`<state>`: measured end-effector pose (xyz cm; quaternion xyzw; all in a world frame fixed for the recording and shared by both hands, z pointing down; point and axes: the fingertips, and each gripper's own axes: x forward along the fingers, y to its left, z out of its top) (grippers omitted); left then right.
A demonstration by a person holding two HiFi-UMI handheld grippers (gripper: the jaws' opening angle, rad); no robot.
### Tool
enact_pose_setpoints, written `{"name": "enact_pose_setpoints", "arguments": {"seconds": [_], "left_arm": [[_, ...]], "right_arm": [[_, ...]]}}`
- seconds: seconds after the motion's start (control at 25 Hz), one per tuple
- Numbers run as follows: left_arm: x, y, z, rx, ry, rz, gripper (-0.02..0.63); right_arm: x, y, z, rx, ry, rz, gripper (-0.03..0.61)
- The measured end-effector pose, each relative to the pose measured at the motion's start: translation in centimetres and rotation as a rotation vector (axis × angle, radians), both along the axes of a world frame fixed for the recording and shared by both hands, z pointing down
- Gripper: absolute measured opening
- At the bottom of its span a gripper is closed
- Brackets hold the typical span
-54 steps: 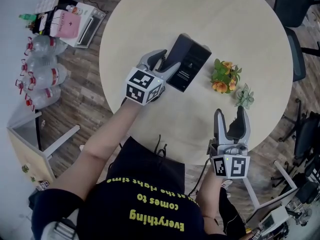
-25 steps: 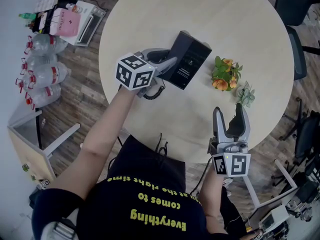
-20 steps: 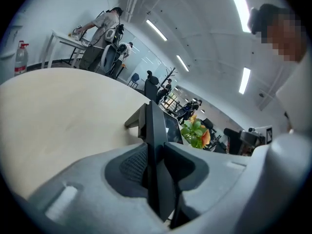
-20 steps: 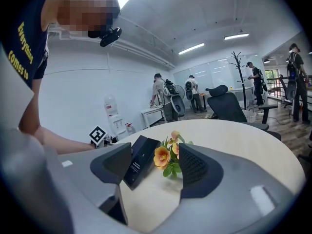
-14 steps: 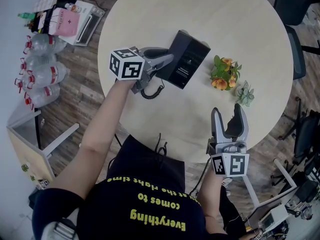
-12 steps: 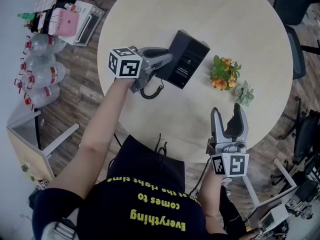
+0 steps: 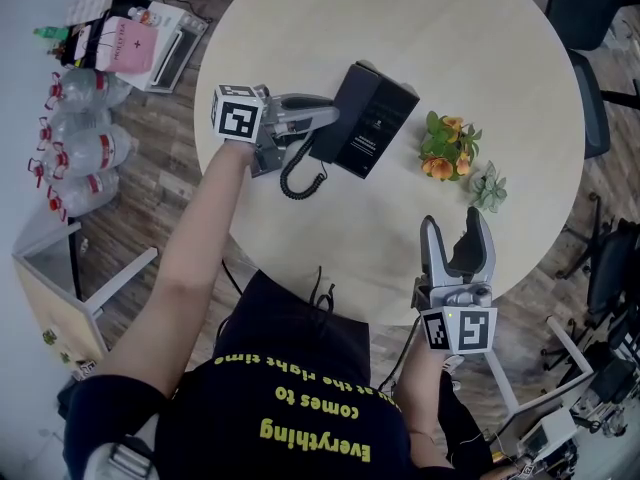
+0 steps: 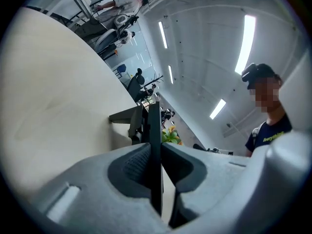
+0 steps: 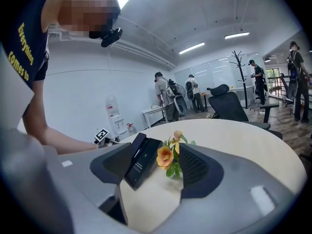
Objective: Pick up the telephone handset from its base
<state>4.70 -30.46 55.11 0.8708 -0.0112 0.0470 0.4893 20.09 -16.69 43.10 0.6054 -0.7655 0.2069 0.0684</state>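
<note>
The black telephone base (image 7: pixel 372 118) lies mid-table, also in the right gripper view (image 9: pixel 141 161). My left gripper (image 7: pixel 325 120) sits at the base's left edge, level and rolled on its side. Its jaws are closing on the dark handset (image 7: pixel 318 144), whose coiled cord (image 7: pixel 297 176) hangs in a loop below. In the left gripper view the handset (image 8: pixel 155 145) is a thin dark slab edge-on between the pads of that gripper (image 8: pixel 157 156). My right gripper (image 7: pixel 457 224) hovers open near the table's near edge with nothing in it; in its own view that gripper (image 9: pixel 156 167) frames the base.
An orange flower plant (image 7: pixel 447 151) and a small succulent (image 7: pixel 490 190) stand right of the base on the round table (image 7: pixel 420 28). Water bottles (image 7: pixel 85 138) and boxes (image 7: pixel 130 43) lie on the floor at left. Office chairs stand at the right.
The left gripper has rolled and drawn back to the left, taking the handset away from the base; the cord now hangs in a longer loop. The right gripper has not moved.
</note>
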Motion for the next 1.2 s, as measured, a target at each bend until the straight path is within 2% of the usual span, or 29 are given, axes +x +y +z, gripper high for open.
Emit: {"name": "enact_pose_setpoints", "arguments": {"seconds": [0.16, 0.56, 0.8, 0.96, 1.08, 1.2], "left_arm": [[-0.8, 0.0, -1.0, 0.022, 0.016, -0.032, 0.072], [-0.6, 2.0, -5.4, 0.190, -0.010, -0.085, 0.072], [-0.3, 3.0, -8.3, 0.333, -0.037, -0.124, 0.072], [-0.3, 3.8, -10.1, 0.388, -0.033, -0.161, 0.072], [-0.4, 4.3, -11.4, 0.415, -0.034, -0.185, 0.072], [-0.7, 5.0, -12.8, 0.445, -0.031, -0.204, 0.072]], "right_arm": [[-0.2, -0.1, 0.0, 0.002, -0.001, -0.001, 0.311], [-0.2, -0.3, -1.9, 0.050, 0.021, 0.003, 0.305], [-0.4, 0.5, -4.0, 0.109, 0.050, -0.006, 0.163], [-0.3, 1.5, -5.2, 0.144, 0.061, 0.000, 0.080], [-0.3, 2.3, -6.2, 0.168, 0.066, 0.002, 0.032], [-0.5, 2.9, -7.3, 0.191, 0.068, -0.001, 0.012]]}}
